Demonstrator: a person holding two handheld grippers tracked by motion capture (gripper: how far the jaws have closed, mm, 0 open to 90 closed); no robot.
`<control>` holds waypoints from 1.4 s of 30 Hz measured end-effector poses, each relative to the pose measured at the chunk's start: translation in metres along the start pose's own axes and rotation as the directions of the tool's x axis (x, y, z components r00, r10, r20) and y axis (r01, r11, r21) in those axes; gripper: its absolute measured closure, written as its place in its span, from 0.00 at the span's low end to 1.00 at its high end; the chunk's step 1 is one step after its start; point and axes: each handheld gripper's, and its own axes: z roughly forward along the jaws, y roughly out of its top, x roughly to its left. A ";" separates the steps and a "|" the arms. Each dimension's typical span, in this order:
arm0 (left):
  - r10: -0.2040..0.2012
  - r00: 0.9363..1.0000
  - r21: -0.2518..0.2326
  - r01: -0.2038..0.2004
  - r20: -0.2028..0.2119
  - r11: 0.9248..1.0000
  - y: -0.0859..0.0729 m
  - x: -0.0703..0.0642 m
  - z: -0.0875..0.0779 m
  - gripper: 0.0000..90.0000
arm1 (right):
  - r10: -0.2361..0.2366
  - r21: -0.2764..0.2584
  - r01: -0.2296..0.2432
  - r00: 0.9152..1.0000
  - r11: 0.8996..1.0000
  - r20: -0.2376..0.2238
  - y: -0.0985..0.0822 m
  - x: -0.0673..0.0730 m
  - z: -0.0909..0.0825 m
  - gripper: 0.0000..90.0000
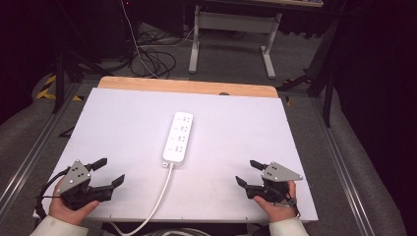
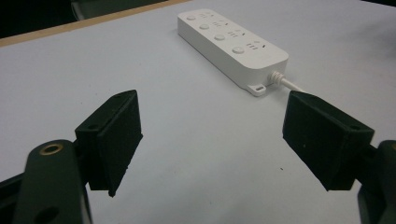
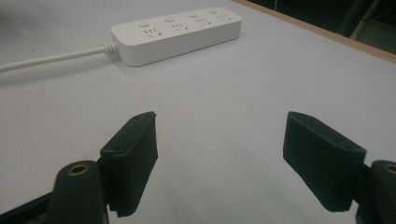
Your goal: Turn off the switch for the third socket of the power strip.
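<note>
A white power strip (image 1: 178,136) lies in the middle of the white table top (image 1: 123,123), its long side running away from me, and its white cord (image 1: 160,199) trails off the near edge. My left gripper (image 1: 109,172) rests at the near left, open, nothing between its jaws. My right gripper (image 1: 249,173) rests at the near right, also open with nothing held. The left gripper view has the power strip (image 2: 231,42) ahead to the right of the gripper (image 2: 226,140). In the right gripper view the power strip (image 3: 177,32) lies ahead to the left of the gripper (image 3: 224,163).
A wooden strip (image 1: 187,86) runs along the table's far edge. Beyond it stand a white table frame (image 1: 231,34) and loose cables (image 1: 152,59) on the floor. Metal rails (image 1: 24,162) flank the table on both sides.
</note>
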 end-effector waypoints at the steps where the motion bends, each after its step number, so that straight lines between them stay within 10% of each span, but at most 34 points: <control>1: 0.004 1.000 -0.002 -0.004 -0.003 1.000 0.000 0.000 0.000 0.23 | 0.000 0.000 0.000 1.000 1.000 0.000 0.000 0.000 0.000 0.30; 29: 0.007 1.000 0.005 -0.007 -0.019 1.000 0.007 -0.001 -0.004 0.25 | -0.001 0.007 0.001 1.000 1.000 -0.007 0.000 0.000 0.001 0.30; 42: 0.024 0.999 0.063 -0.026 0.038 0.998 0.043 -0.005 0.003 0.31 | 0.003 0.014 -0.003 1.000 1.000 -0.013 0.000 0.000 0.003 0.30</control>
